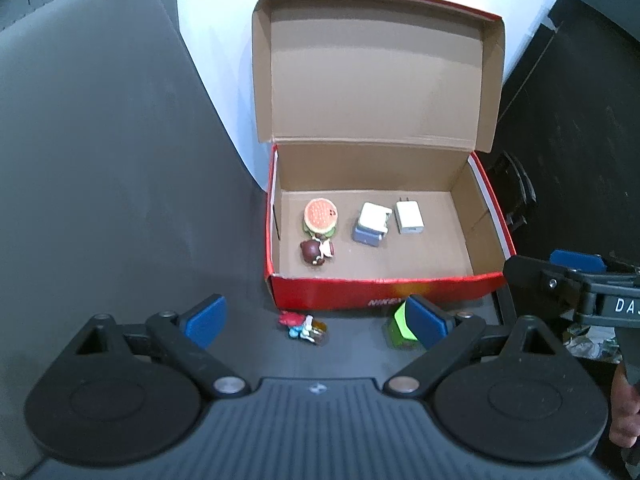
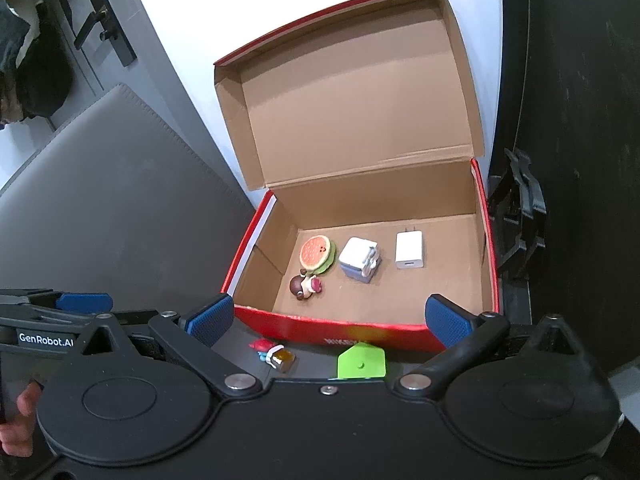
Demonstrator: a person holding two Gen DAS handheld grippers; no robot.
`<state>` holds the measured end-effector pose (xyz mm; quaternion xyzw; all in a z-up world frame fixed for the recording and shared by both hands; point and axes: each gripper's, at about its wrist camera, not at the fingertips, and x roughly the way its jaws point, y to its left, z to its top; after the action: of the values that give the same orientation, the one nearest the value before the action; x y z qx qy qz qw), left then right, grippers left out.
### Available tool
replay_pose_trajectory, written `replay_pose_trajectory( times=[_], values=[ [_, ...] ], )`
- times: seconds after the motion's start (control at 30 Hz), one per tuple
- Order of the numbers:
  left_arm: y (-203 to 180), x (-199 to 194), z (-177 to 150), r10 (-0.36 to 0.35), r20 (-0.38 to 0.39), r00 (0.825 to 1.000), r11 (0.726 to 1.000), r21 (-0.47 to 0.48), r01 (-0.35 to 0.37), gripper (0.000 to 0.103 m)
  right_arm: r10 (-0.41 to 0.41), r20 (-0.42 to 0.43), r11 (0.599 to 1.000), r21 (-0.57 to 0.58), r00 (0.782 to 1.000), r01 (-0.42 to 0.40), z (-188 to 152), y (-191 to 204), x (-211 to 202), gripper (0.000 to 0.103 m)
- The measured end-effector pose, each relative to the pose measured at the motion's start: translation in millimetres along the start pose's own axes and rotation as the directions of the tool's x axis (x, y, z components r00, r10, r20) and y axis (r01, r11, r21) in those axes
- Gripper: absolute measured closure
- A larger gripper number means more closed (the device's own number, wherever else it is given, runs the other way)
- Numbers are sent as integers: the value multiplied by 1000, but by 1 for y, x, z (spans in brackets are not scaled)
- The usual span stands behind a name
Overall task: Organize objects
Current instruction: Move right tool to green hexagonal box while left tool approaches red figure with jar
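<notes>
The left gripper [image 1: 314,322] was built of matte black plastic: two round hubs with recessed discs, angled link arms on silver pivot rivets, and a ribbed centre plate bearing a small screw. Its fingertips [image 1: 206,320] carried textured blue pads. The right gripper [image 2: 328,320] was of identical construction. White lettering "GenRobot.AI" marked one housing. Bare skin showed on the hand [image 2: 20,428] behind.
</notes>
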<state>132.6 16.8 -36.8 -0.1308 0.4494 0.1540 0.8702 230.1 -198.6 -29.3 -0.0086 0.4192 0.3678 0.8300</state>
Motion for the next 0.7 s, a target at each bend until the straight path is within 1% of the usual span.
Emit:
replay_pose_trajectory(
  times=[0.27, 0.3, 0.37, 0.7],
  values=[
    [4, -3, -12, -11, -19, 1000, 1000, 5, 11, 8, 0, -6, 1000, 21, 1000, 0, -15, 4, -4, 0],
    [5, -4, -13, -8, -37, 999, 1000, 6, 8, 8, 0, -5, 1000, 23, 1000, 0, -17, 4, -5, 0],
    [7, -4, -15, -20, -39, 999, 1000, 1, 20, 8, -5, -7, 1000, 28, 1000, 5, -20, 5, -6, 0],
    [9, -4, -24, -20, -66, 998, 1000, -4, 20, 8, -31, -26, 998, 45, 999, 32, -33, 5, -8, 0]
  ],
)
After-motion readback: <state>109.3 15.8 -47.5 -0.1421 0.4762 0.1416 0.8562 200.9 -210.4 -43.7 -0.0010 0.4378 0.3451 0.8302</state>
